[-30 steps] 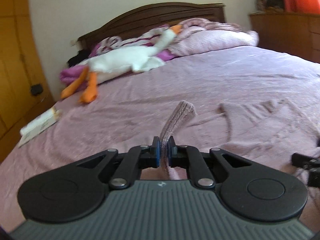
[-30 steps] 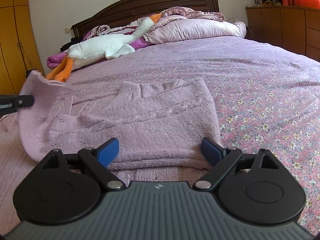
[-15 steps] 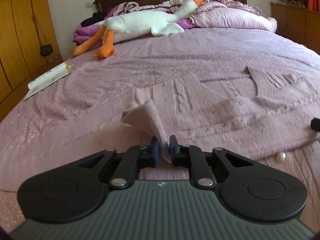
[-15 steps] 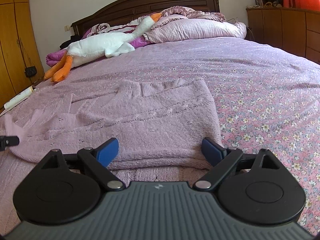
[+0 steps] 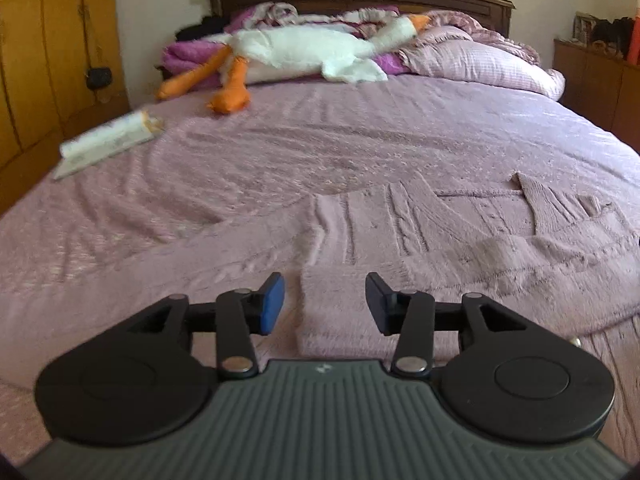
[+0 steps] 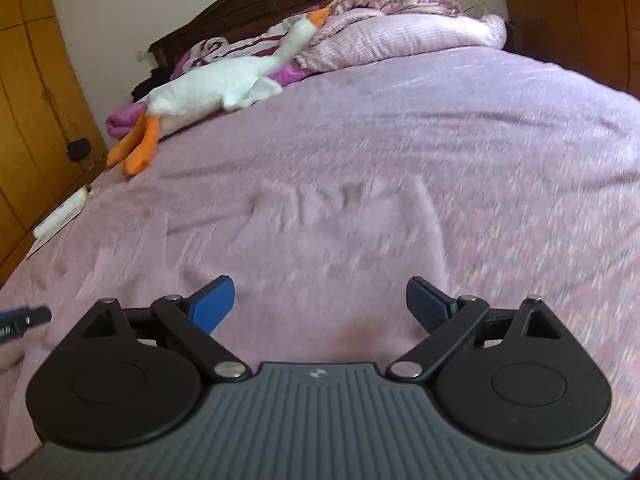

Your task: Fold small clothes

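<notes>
A pink knitted sweater (image 5: pixel 440 240) lies spread on the pink bedspread (image 5: pixel 280 160). In the left wrist view its folded-in sleeve (image 5: pixel 340 312) rests flat on the bed between the blue pads of my left gripper (image 5: pixel 324 284). The jaws are opening and the pads stand clear of the knit on both sides. My right gripper (image 6: pixel 320 286) hangs open and wide above the sweater (image 6: pixel 352 232), with nothing between its fingers; this view is blurred by motion. A fingertip of the left gripper (image 6: pixel 24 316) shows at the left edge of the right wrist view.
A white plush goose (image 5: pixel 304 52) with orange feet lies by the pillows (image 5: pixel 480 64) at the headboard. A white tube and booklet (image 5: pixel 108 140) sit near the bed's left edge. A yellow wardrobe (image 5: pixel 48 60) stands left, a wooden dresser (image 5: pixel 592 76) right.
The left gripper carried the sleeve down onto the bed, then opened and let it go. The right gripper stayed open and lifted away from the sweater's hem.
</notes>
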Action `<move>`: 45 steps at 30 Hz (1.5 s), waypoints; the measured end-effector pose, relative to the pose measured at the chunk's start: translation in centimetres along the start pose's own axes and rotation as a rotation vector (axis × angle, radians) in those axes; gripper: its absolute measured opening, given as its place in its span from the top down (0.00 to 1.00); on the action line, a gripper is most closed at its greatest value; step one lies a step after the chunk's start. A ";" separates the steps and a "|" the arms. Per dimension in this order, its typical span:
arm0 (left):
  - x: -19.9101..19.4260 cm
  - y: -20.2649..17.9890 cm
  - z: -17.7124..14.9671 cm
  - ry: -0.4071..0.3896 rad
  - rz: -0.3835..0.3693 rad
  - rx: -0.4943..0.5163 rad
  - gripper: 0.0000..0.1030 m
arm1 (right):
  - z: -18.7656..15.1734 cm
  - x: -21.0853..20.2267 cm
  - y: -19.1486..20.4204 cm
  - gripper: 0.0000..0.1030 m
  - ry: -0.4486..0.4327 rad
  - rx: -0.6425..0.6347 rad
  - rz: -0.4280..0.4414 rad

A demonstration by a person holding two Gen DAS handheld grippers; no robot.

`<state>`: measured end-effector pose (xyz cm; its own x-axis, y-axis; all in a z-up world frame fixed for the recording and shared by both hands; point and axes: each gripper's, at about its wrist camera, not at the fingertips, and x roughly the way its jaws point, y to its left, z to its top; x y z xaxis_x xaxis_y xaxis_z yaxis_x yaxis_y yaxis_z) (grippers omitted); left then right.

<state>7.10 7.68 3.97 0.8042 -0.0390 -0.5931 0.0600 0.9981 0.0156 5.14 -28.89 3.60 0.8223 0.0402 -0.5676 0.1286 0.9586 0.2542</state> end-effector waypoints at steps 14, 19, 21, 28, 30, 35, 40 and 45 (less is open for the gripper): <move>4.3 -1.4 -0.2 0.001 -0.034 0.037 0.87 | 1.1 7.0 -2.9 0.14 0.015 0.076 -0.102; 3.3 -1.6 0.4 -0.078 -0.035 0.036 0.87 | 1.2 7.3 -2.9 0.79 0.004 0.069 -0.130; 2.8 -1.7 0.9 -0.118 -0.036 0.027 0.87 | 1.3 6.5 -3.3 0.90 -0.056 0.098 -0.135; 4.7 -2.0 1.8 -0.098 -0.007 0.028 0.87 | 1.3 6.3 -4.3 0.90 -0.106 0.104 -0.179; 5.9 -2.0 1.3 -0.051 0.004 0.040 0.85 | 1.0 7.1 -4.6 0.90 -0.073 0.105 -0.192; 6.7 -2.1 0.6 -0.020 0.047 0.073 0.70 | 0.6 7.9 -4.6 0.82 -0.046 0.088 -0.209; 6.0 -1.2 0.8 -0.001 0.085 0.055 0.49 | 0.7 7.6 -4.2 0.43 -0.048 0.079 -0.199; 4.3 0.5 1.3 0.030 0.057 -0.002 0.48 | 1.0 5.1 -3.8 0.33 -0.042 0.106 -0.153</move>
<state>11.30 7.94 2.46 0.7879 0.0195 -0.6155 0.0134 0.9987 0.0488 9.41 -32.60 0.58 0.8109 -0.1176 -0.5732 0.3098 0.9173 0.2501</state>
